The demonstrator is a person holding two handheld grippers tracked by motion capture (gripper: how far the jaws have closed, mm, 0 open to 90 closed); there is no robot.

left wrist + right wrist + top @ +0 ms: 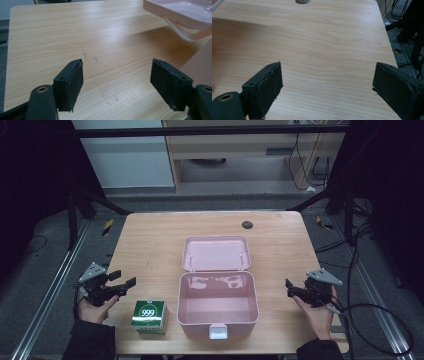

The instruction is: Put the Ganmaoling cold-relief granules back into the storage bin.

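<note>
You are holding the left gripper (125,283) and right gripper (290,289) spread wide, gripping nothing, flanking the open pink box (218,320); the green carton (149,317) is sitting just left of it.

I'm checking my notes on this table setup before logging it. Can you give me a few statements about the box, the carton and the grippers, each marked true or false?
1. The pink box stands open, its lid laid back. True.
2. The green carton lies inside the box. False: it sits on the table, left of the box.
3. The left hand-held gripper is open and empty. True.
4. The right hand-held gripper grips the box's white latch. False: it is open, apart from the box.
</note>
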